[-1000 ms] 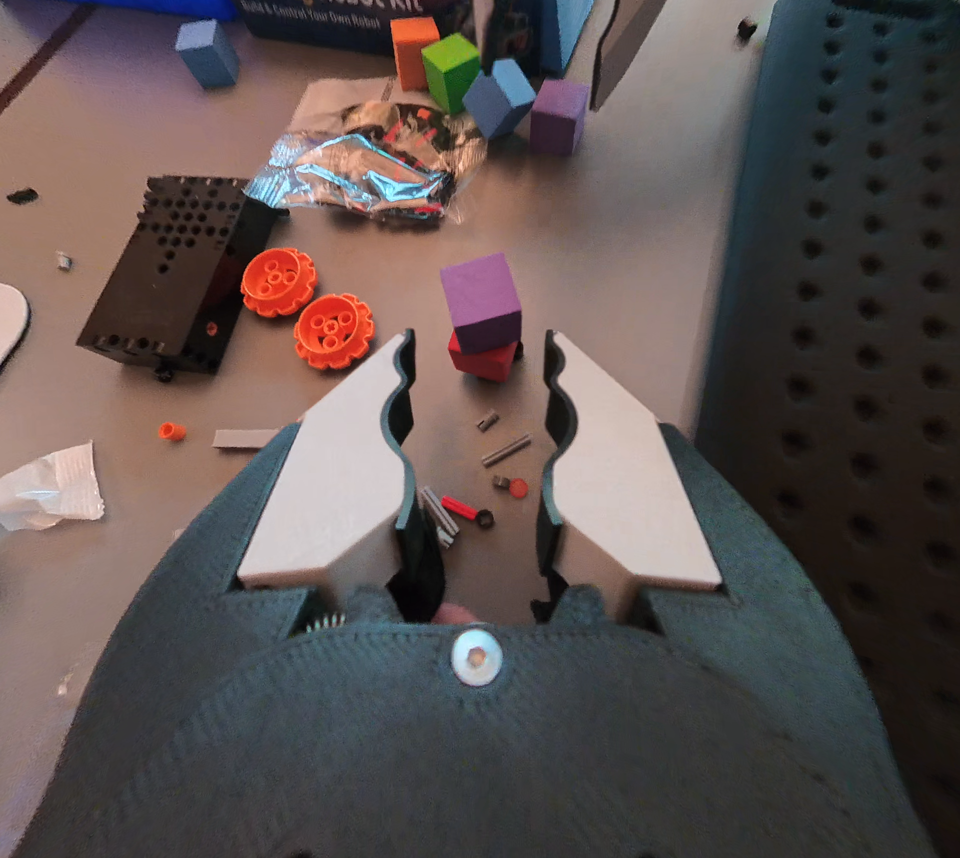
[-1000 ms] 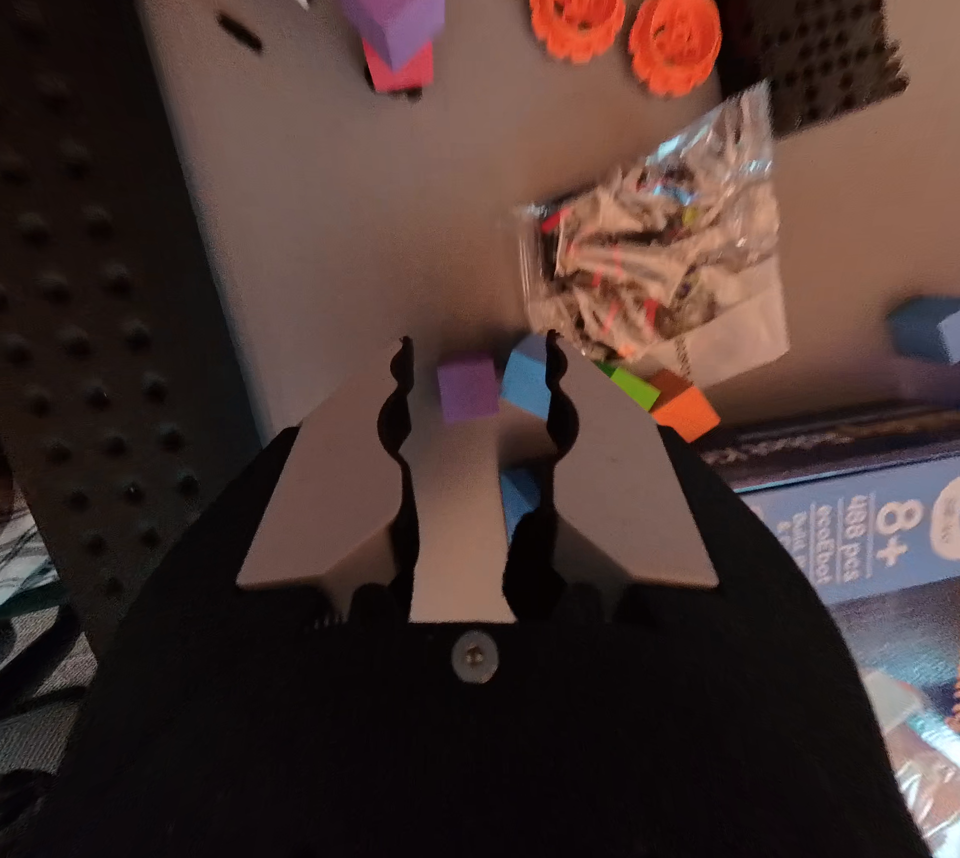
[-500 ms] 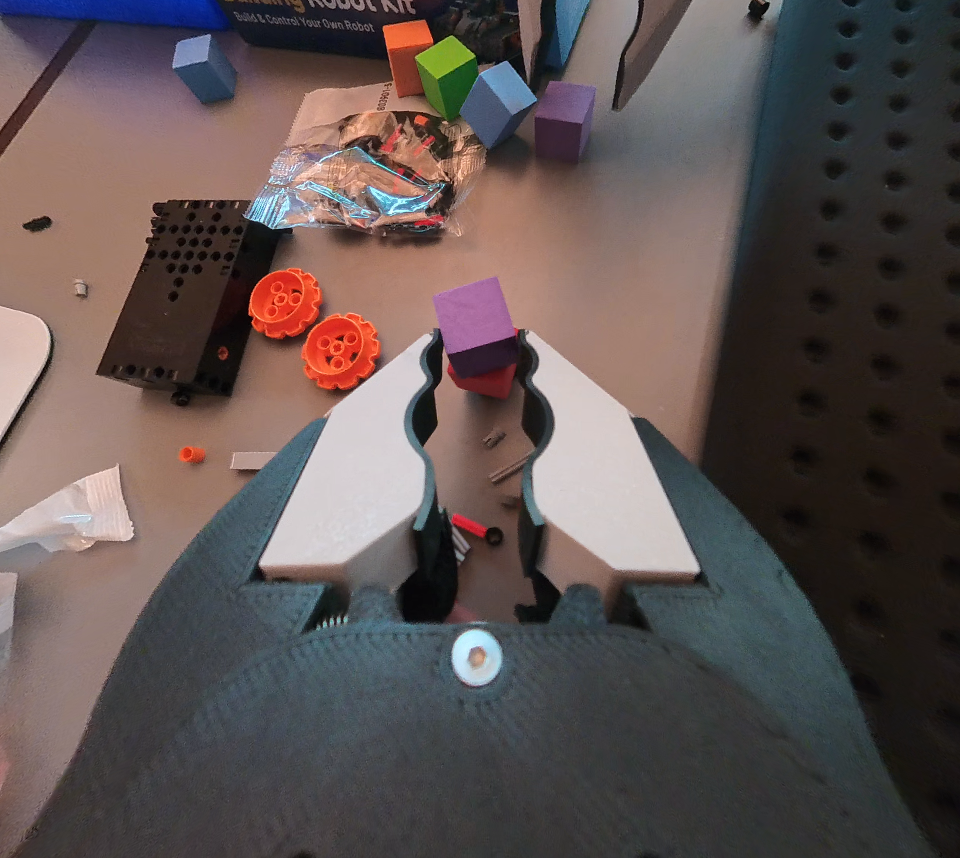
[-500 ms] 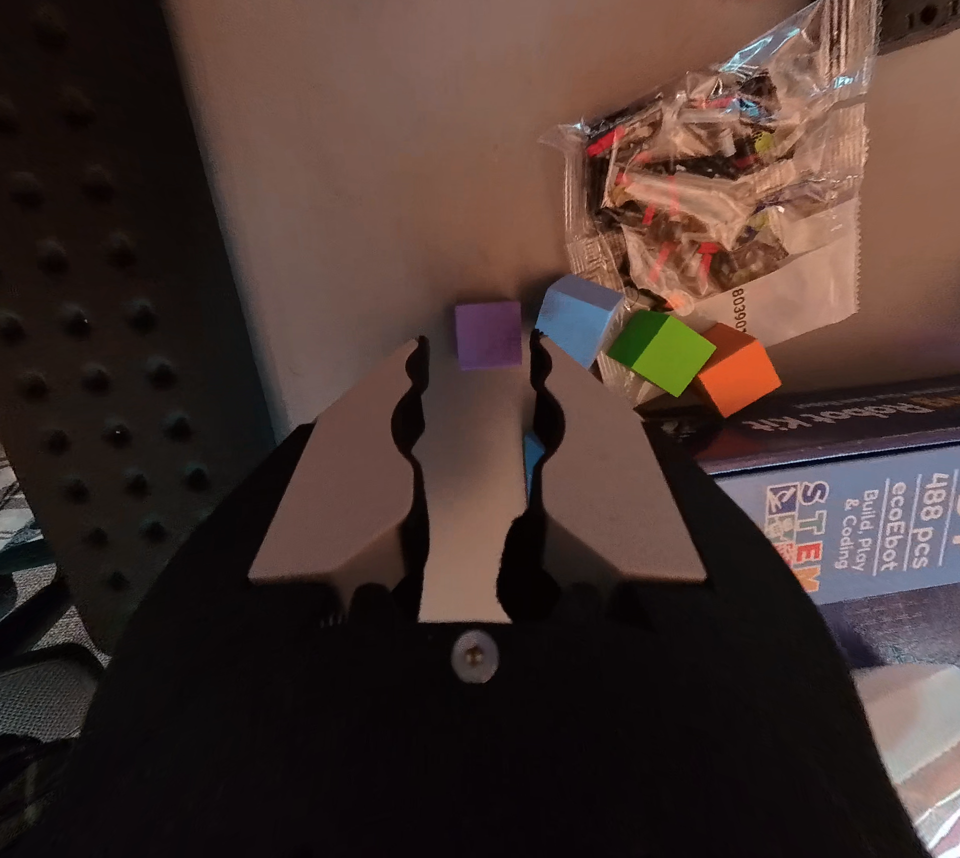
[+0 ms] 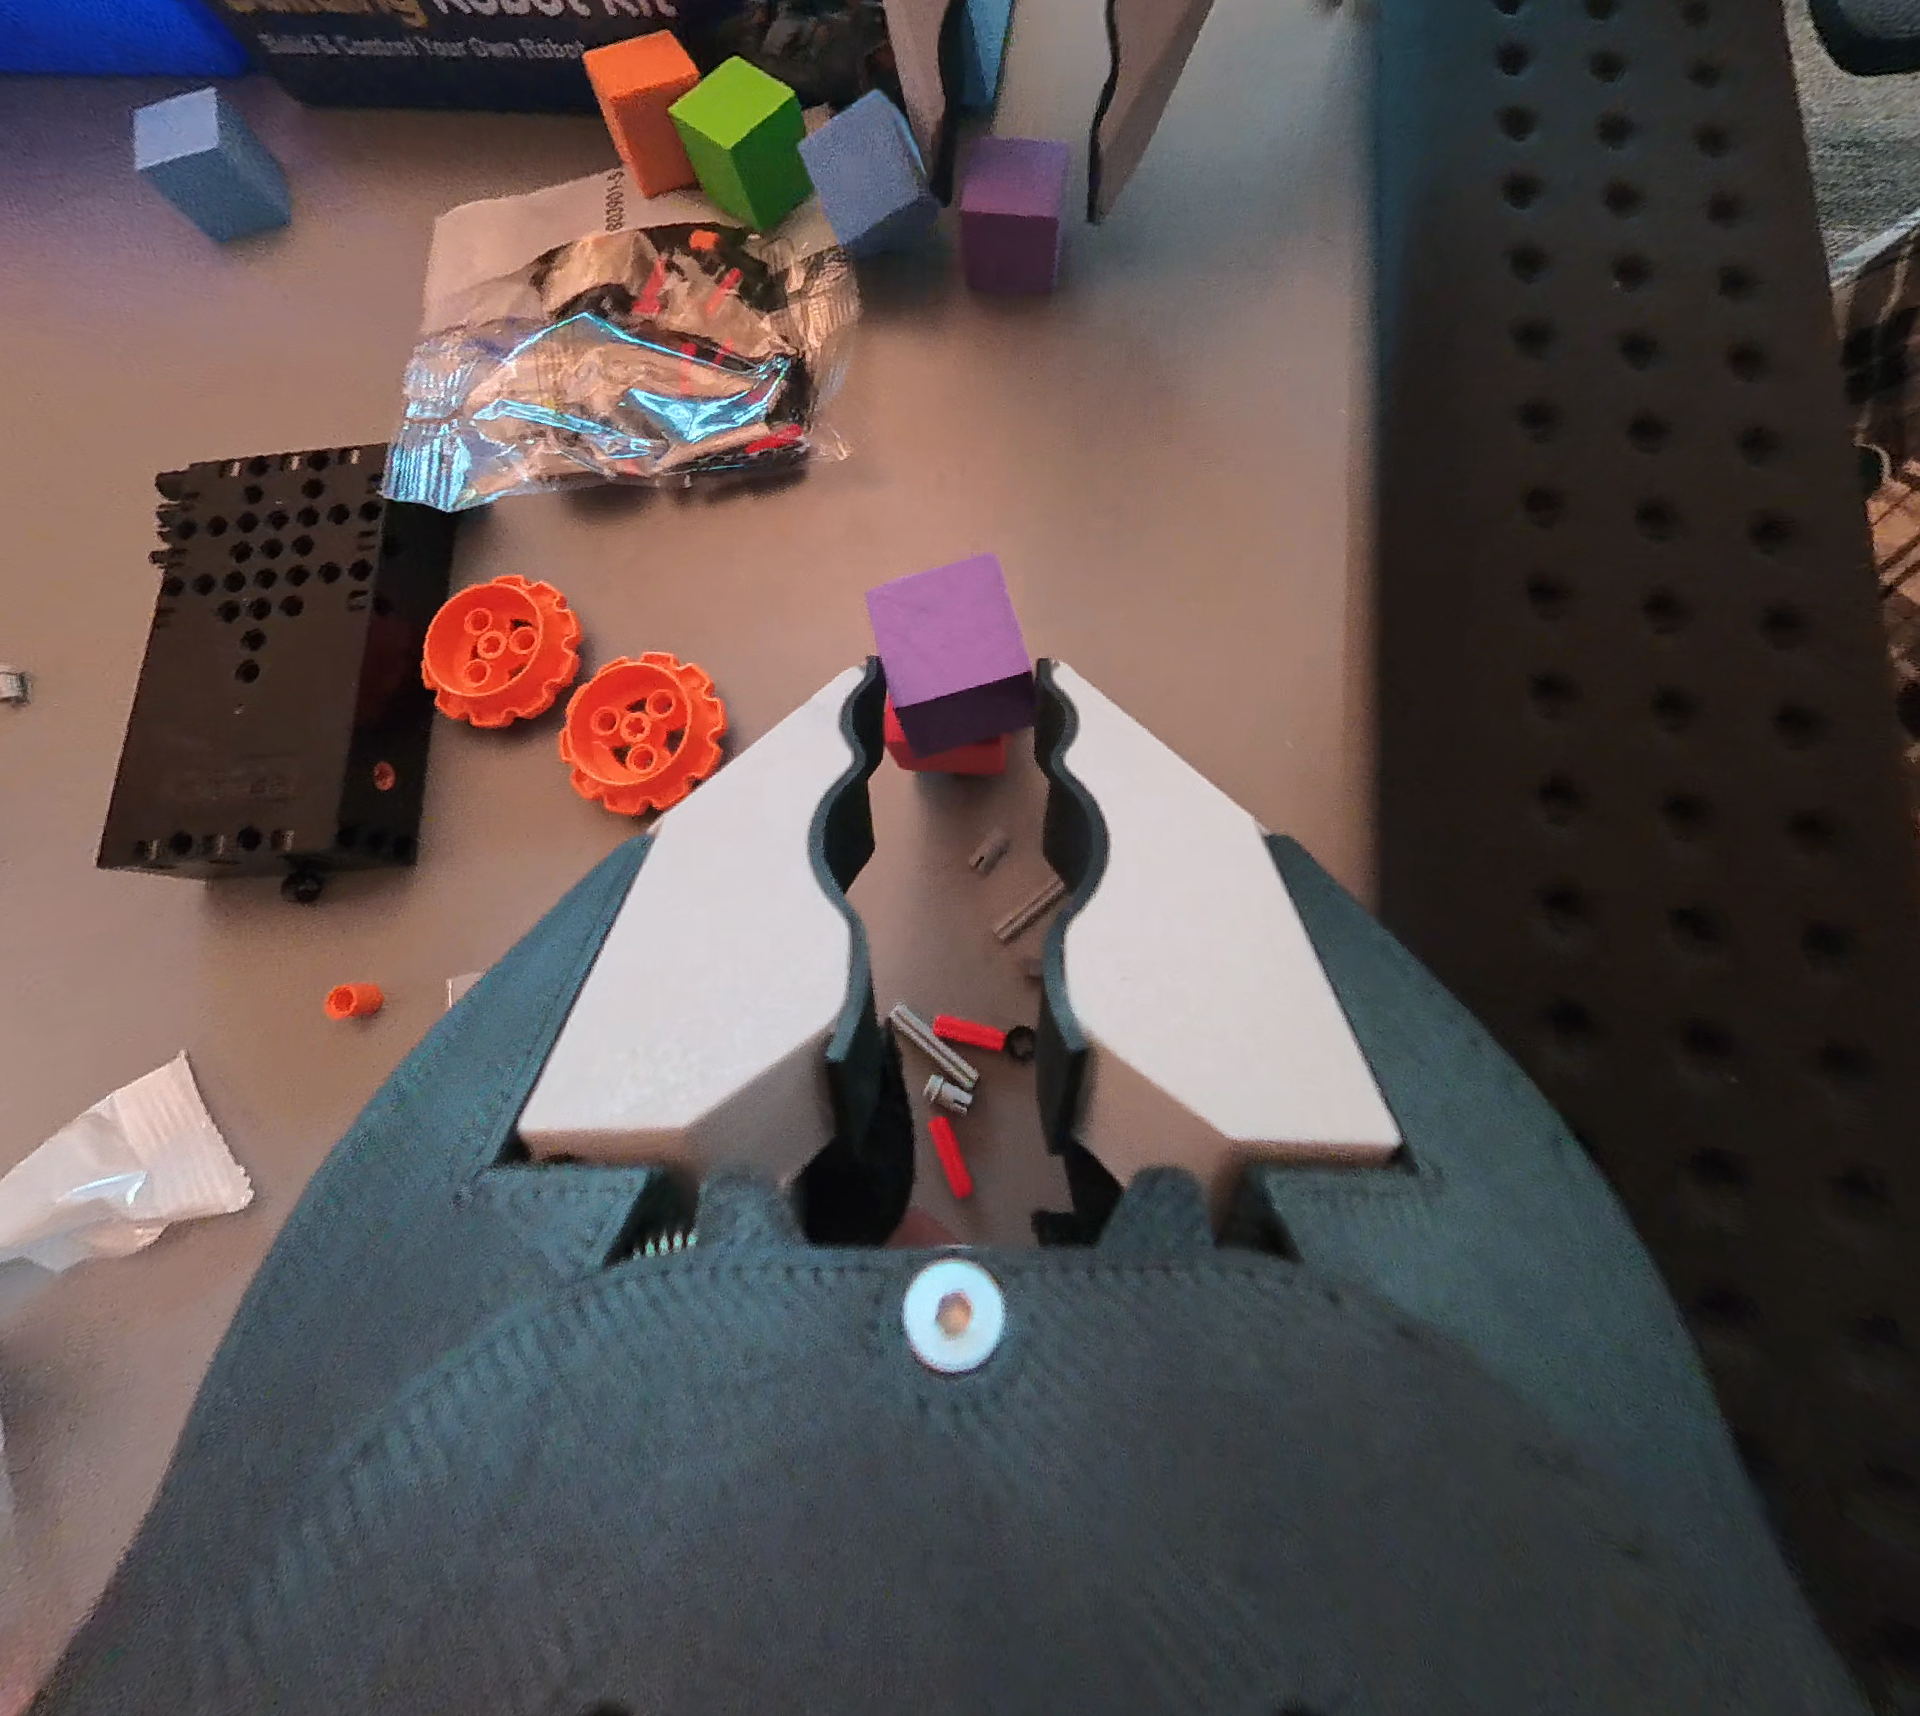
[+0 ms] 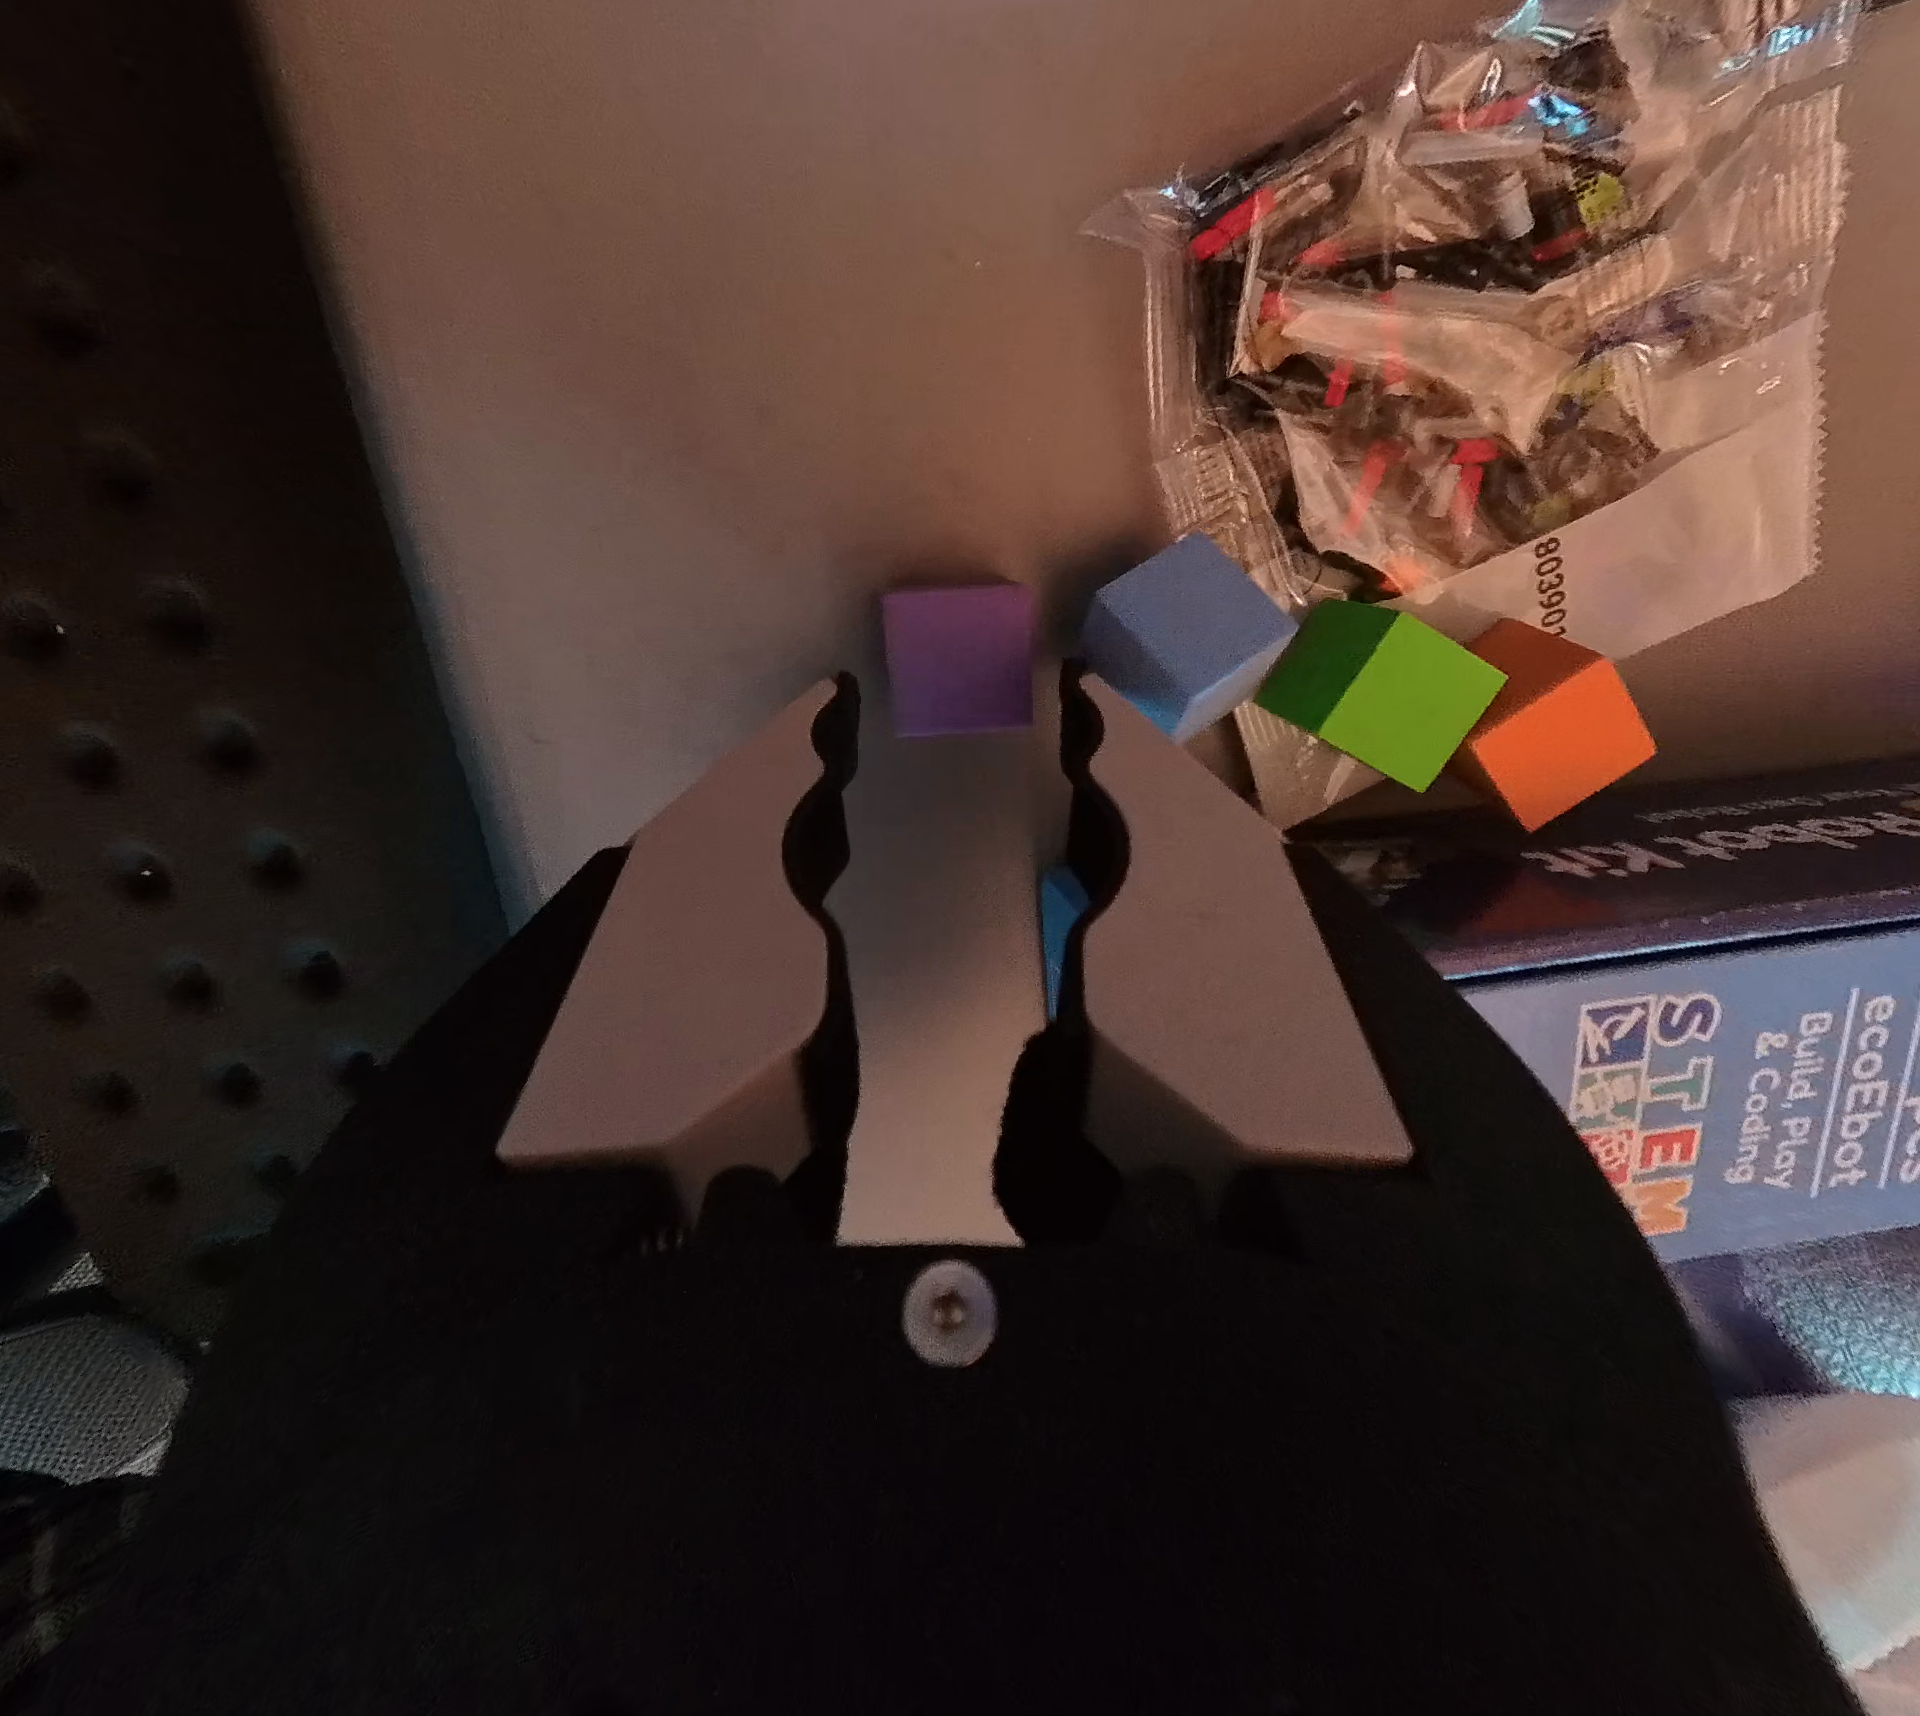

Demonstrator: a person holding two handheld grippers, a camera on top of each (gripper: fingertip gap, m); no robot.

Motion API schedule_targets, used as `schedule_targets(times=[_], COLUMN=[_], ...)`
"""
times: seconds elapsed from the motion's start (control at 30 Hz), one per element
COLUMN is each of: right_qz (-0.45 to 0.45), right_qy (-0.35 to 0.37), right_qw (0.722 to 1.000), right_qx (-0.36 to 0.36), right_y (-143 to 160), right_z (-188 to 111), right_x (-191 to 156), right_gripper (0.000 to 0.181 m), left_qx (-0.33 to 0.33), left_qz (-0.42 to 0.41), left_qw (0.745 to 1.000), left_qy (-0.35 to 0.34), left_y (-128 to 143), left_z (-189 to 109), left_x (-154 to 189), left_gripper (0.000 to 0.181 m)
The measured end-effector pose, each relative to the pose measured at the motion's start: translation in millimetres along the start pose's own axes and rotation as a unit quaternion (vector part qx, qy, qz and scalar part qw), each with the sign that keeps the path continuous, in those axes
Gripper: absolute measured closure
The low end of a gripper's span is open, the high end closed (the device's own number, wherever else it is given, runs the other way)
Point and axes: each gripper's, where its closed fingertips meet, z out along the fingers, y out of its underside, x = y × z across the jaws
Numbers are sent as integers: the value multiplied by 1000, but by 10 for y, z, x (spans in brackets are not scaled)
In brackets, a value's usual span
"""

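Observation:
In the left wrist view my left gripper [image 5: 951,690] is shut on a purple cube [image 5: 945,648] that sits askew on top of a red cube [image 5: 951,752]; both fingertips press its lower sides. In the right wrist view my right gripper [image 6: 956,695] is open, and a second purple cube [image 6: 958,669] lies on the table just ahead between its fingertips, with a gap on each side. The left wrist view shows the right gripper's fingers [image 5: 1164,4] standing on either side of that cube [image 5: 1013,212].
A blue cube [image 6: 1184,627], a green cube [image 6: 1382,700] and an orange cube [image 6: 1558,731] lie close to the right finger, by a kit box [image 6: 1714,991] and a bag of parts [image 5: 623,378]. Two orange wheels [image 5: 639,731], a black perforated block [image 5: 260,658], loose pins [image 5: 951,1043] and a dark perforated panel [image 5: 1621,523] are nearby. The gap from one gripper's tips to the other's is roughly 15 cm.
My left gripper moved forward and closed on the purple cube on the red one. My right gripper moved in closer so that its fingertips flank the second purple cube.

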Motion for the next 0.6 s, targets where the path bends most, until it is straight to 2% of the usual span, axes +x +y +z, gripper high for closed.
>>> schedule_targets(times=[0.1,0.2,0.4,0.6], right_qz=[1,0,-17,-24], right_qy=[-5,-12,-14,-15], right_qw=[1000,1000,999,998], right_qx=[-5,11,42,64], right_y=[13,-33,-231,-398], right_z=[39,-10,-189,-250], right_x=[10,-12,-54,-73], right_gripper=[155,156,156,156], left_qx=[-1,2,7,10], left_qz=[1,-1,-1,4], left_qw=[1000,1000,1000,1000], left_qy=[8,0,-12,-11], left_y=[22,42,37,1], left_z=[18,21,0,-14], left_x=[11,-10,-31,-47], left_gripper=[150,147,156,156])
